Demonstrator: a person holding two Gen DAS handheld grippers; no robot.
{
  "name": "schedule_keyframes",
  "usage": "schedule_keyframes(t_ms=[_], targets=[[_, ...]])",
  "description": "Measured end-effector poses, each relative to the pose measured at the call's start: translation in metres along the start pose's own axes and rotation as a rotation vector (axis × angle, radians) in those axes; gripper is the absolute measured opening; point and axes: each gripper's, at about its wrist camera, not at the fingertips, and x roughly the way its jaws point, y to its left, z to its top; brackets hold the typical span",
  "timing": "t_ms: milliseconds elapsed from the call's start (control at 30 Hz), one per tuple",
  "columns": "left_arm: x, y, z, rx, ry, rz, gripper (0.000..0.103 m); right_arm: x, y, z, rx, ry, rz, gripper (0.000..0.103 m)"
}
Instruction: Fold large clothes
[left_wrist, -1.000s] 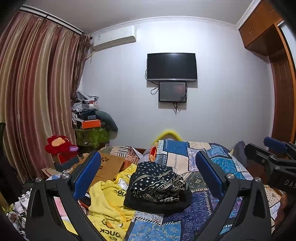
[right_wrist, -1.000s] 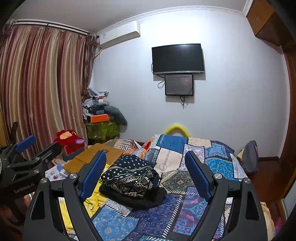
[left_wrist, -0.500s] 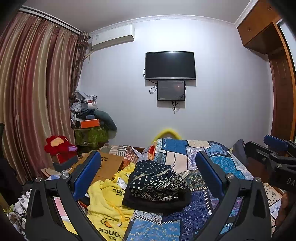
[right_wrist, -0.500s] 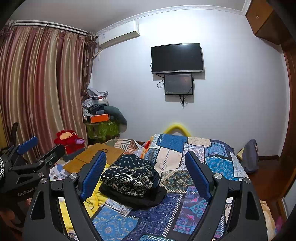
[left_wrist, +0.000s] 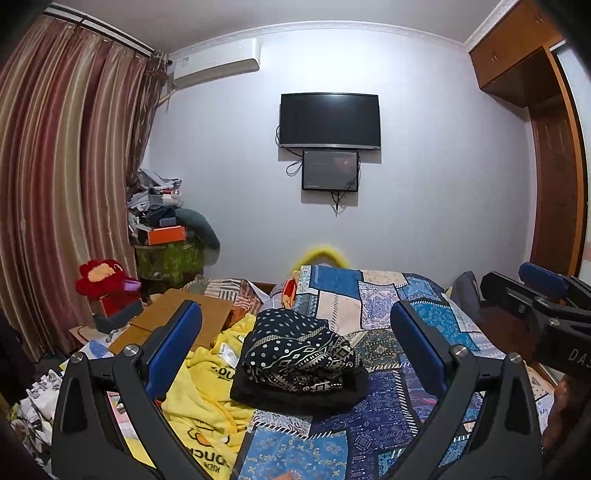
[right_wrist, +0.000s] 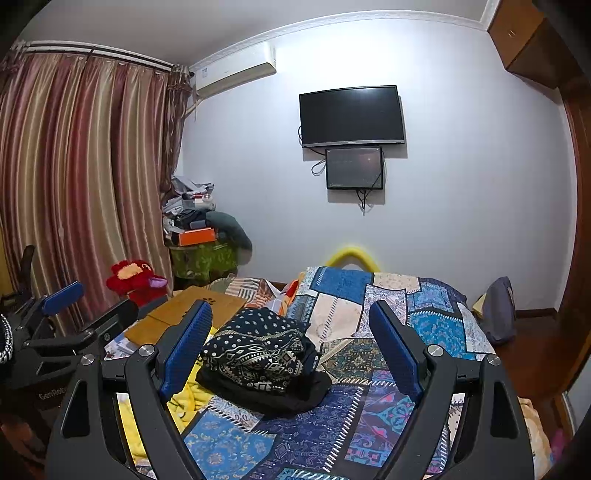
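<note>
Curtains (left_wrist: 66, 192) hang at far left, with a red plush toy (left_wrist: 105, 282) and cardboard (left_wrist: 184, 314) below them. Left gripper (left_wrist: 295, 343) hovers above the near end of the bed (left_wrist: 388, 413), its jaws spread wide with nothing between the pads. A yellow garment (left_wrist: 207, 395) lies crumpled at the bed's left edge, printed side up, touching the dark bundle beside it. That bundle (left_wrist: 299, 354), a black-and-white patterned piece over a plain black one (possibly one garment, cannot tell), sits loosely heaped at mid-bed, framed between the left jaws but well ahead of them.

Right gripper (right_wrist: 291, 347) is likewise held wide and empty, short of the same bundle. The patchwork quilt runs clear to the right of it.

Assessment: both garments look soft, light and limp; they will sag and slide when lifted, and layers may separate. The bundle is judged not yet neatly folded. A hold at two outer corners or a hem edge, one per gripper, appears soundest; pinching the heap's middle risks catching several layers, or the quilt underneath.
</note>
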Motion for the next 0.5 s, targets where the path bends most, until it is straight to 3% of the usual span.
schedule_keyframes(t_ms=[500], targets=[[-0.0010, 0.0015, -0.0001, 0.008, -0.009, -0.004, 0.102, 0.0012, 0.0023, -0.0010, 0.001, 0.004, -0.011, 0.085]])
